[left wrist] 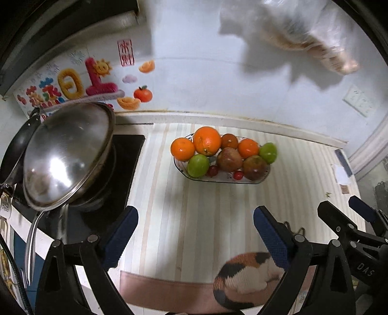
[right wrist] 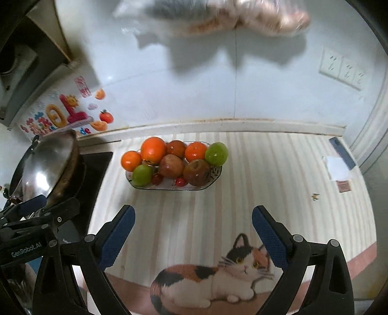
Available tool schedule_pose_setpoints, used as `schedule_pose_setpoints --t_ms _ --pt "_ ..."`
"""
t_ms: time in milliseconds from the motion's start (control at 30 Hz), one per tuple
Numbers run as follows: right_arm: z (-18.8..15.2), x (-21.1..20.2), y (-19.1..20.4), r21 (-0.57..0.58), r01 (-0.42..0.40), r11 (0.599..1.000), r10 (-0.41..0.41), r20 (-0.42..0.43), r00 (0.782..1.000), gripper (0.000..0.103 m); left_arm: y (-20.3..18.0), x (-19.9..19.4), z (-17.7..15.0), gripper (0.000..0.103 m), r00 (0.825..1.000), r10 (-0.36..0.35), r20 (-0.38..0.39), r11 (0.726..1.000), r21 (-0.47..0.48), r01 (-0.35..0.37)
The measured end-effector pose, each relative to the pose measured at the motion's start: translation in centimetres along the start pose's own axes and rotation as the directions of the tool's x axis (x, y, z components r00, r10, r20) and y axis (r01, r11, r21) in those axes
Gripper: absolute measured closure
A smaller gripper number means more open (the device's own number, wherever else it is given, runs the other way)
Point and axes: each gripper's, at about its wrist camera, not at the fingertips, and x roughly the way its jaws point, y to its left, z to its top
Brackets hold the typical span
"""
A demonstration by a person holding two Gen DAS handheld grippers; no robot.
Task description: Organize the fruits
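A glass plate (left wrist: 219,180) (right wrist: 217,173) piled with fruit sits on the striped mat near the back wall. It holds several oranges (left wrist: 207,140) (right wrist: 153,150), two green apples (left wrist: 198,165) (right wrist: 216,153), reddish-brown apples (left wrist: 229,159) (right wrist: 171,165) and small red cherry tomatoes (left wrist: 238,175) (right wrist: 180,181). My left gripper (left wrist: 195,236) is open and empty, well in front of the plate. My right gripper (right wrist: 192,235) is open and empty too, also short of the plate; it shows at the right of the left wrist view (left wrist: 339,218).
A steel wok lid (left wrist: 68,155) (right wrist: 48,160) leans over a pan on the black stove at left. A cat picture (right wrist: 213,269) is on the mat's front. A plastic bag (right wrist: 218,14) hangs on the wall above. Papers (right wrist: 337,167) lie far right.
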Motion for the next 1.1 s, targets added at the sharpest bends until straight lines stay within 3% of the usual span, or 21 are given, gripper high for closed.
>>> schedule_pose_setpoints --t_ms 200,533,833,1100 --pt "-3.3 -7.8 1.1 -0.001 0.019 1.0 -0.019 0.073 0.997 0.004 0.3 -6.7 -3.2 0.005 0.996 -0.011 0.09 1.0 0.024 0.009" --pt "-8.9 -17.2 2.4 0.014 0.022 1.0 -0.024 0.147 0.989 0.004 0.9 -13.7 -8.2 0.005 0.986 -0.01 0.169 0.999 0.039 0.004" --pt "-11.5 -20.4 1.8 -0.007 -0.017 1.0 0.018 0.155 0.988 0.004 -0.6 -15.9 -11.1 0.005 0.983 0.002 0.182 0.999 0.038 -0.009" --pt "-9.7 -19.7 0.1 0.0 -0.03 1.0 0.03 0.152 0.988 0.004 -1.1 -15.1 -10.3 0.005 0.982 0.035 0.183 0.999 0.008 -0.037"
